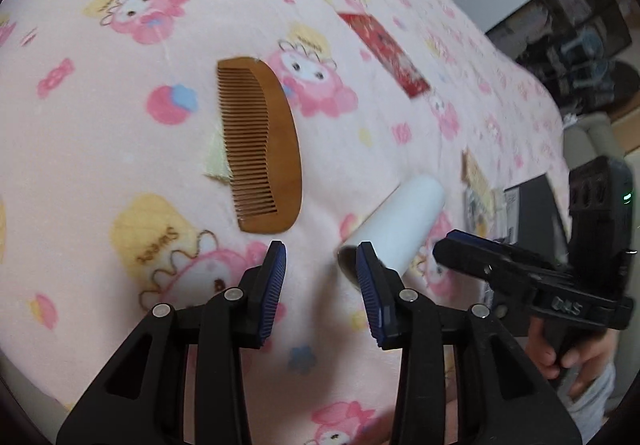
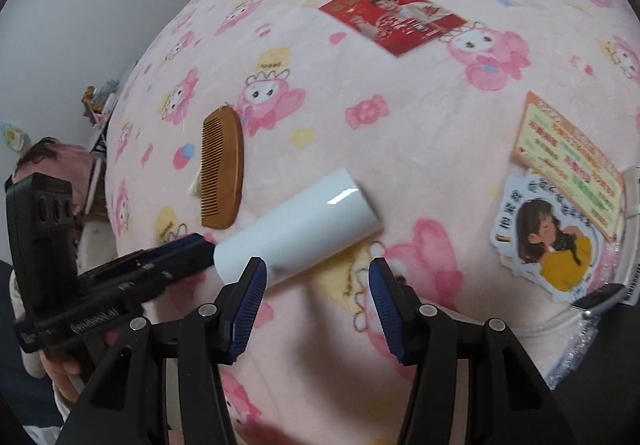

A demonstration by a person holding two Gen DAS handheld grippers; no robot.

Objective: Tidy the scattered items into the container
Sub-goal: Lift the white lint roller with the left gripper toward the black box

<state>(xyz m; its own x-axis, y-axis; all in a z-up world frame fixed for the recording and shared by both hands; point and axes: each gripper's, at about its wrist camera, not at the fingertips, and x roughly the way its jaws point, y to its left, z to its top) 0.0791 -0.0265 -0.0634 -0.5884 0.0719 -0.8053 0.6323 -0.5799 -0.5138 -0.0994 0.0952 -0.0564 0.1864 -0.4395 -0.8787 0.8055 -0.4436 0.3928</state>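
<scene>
Left wrist view: left hand-held gripper (image 1: 321, 259) held spread, blue pads (image 1: 274, 293) empty, right pad just in front of the near end of a white roll (image 1: 400, 223) lying on a pink cartoon-print blanket (image 1: 120, 145). Wooden comb (image 1: 260, 149) flat on the blanket, up-left of the roll and apart from it. Red card (image 1: 384, 53) farther off. Right hand-held gripper (image 1: 464, 245) seen side-on beside the roll, held by a hand (image 1: 568, 361); spread or clenched, cannot tell here.

Right wrist view: right hand-held gripper (image 2: 318, 271) spread and empty above the blanket (image 2: 400, 125). White roll (image 2: 296, 227) tilted just ahead, its low end partly behind the left pad (image 2: 248, 309). Left hand-held gripper (image 2: 200, 245) meeting the roll's low end. Comb (image 2: 223, 167) just beyond. Red card (image 2: 394, 17) far; orange card (image 2: 568, 161) and portrait sticker (image 2: 548, 237) at right. Container not identifiable.
</scene>
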